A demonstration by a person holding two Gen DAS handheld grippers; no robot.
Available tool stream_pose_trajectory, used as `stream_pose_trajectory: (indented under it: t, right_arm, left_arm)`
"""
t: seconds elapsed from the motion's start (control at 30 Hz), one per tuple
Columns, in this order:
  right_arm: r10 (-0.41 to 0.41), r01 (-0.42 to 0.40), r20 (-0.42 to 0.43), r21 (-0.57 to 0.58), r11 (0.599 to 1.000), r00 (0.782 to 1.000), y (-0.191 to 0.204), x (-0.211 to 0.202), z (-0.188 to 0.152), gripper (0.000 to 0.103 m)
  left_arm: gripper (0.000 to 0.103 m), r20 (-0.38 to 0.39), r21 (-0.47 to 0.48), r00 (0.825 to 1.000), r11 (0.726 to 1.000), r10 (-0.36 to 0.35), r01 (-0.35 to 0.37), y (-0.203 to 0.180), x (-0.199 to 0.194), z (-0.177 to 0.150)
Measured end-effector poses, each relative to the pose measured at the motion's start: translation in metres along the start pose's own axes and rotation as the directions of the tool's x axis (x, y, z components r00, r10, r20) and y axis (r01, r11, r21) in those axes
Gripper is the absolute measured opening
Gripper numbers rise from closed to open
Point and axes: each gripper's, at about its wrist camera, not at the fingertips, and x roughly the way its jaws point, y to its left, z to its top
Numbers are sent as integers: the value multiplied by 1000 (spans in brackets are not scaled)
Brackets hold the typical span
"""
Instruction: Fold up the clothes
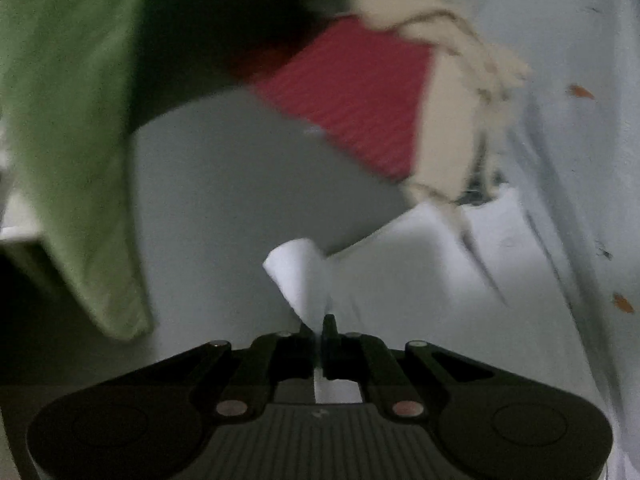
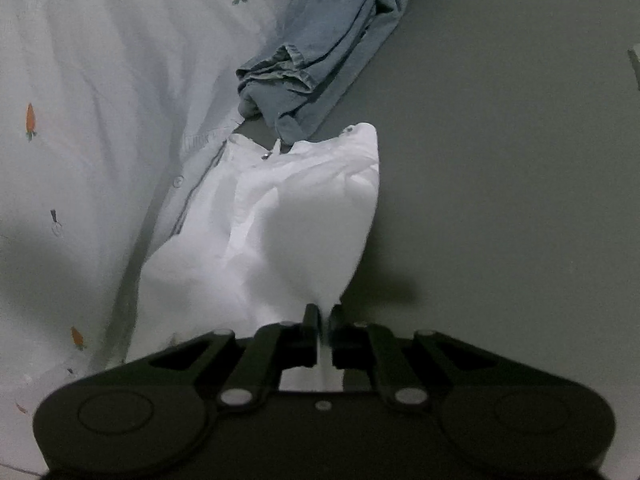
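Observation:
A white garment (image 2: 280,224) with metal snaps lies partly on the grey table (image 2: 500,180). My right gripper (image 2: 325,314) is shut on one of its edges, and the cloth rises from the jaws in a bulging fold. In the blurred left wrist view my left gripper (image 1: 319,326) is shut on another corner of the white garment (image 1: 300,272), which sticks up as a small rolled flap. The rest of the white cloth spreads to the right of that gripper.
A pale shirt printed with carrots (image 2: 100,100) lies left of the white garment. A crumpled blue denim piece (image 2: 328,48) sits beyond it. In the left wrist view a green cloth (image 1: 68,140) hangs at the left, with a red cloth (image 1: 360,92) and a cream knit (image 1: 460,80) behind.

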Motion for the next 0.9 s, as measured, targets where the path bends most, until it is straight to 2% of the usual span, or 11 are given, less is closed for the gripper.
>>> stream_pose_trajectory:
  t: [0.1,0.17,0.2,0.27,0.33,0.43,0.5,0.6,0.73,0.9]
  right_arm:
    - [-14,14,-5,-28,1000,1000,5,-6,2,10]
    - [-30,29,-5,-59,998,1000,11,-9,4,12]
    - [-31,31,1,-69,997,1000,13,-10,5,15]
    - [-29,30,9,-80,996,1000,14,-14,5,25]
    - [-22,23,14,-83,996,1000,14,-19,4,31]
    - [-25,26,15,-82,996,1000,8,-25,2,36]
    - [-34,35,18,-77,996,999,2,-27,2,38]
    - [-53,54,26,-23,998,998,-11,-27,6,42]
    - [-31,27,46,86,996,998,-27,-19,22,48]
    - [-4,-6,64,158,987,998,-32,0,44,51]
  left_arm:
    - [5,17,19,1000,1000,16,-16,-2,-13,-2]
    - [12,44,49,998,998,36,-38,-7,-19,-1]
    - [12,61,60,997,997,42,-45,-8,-21,3]
    - [21,90,61,995,997,51,-56,-8,-26,9]
    - [26,167,86,983,992,74,-89,-13,-34,14]
    - [39,280,129,954,980,107,-148,-27,-41,19]
    - [40,306,174,949,975,81,-139,-37,-44,20]
    - [48,255,221,966,971,35,-93,-54,-36,15]
    - [56,115,288,993,957,-30,-4,-86,-11,-6]
    - [65,-63,376,995,922,-77,95,-119,24,-47]
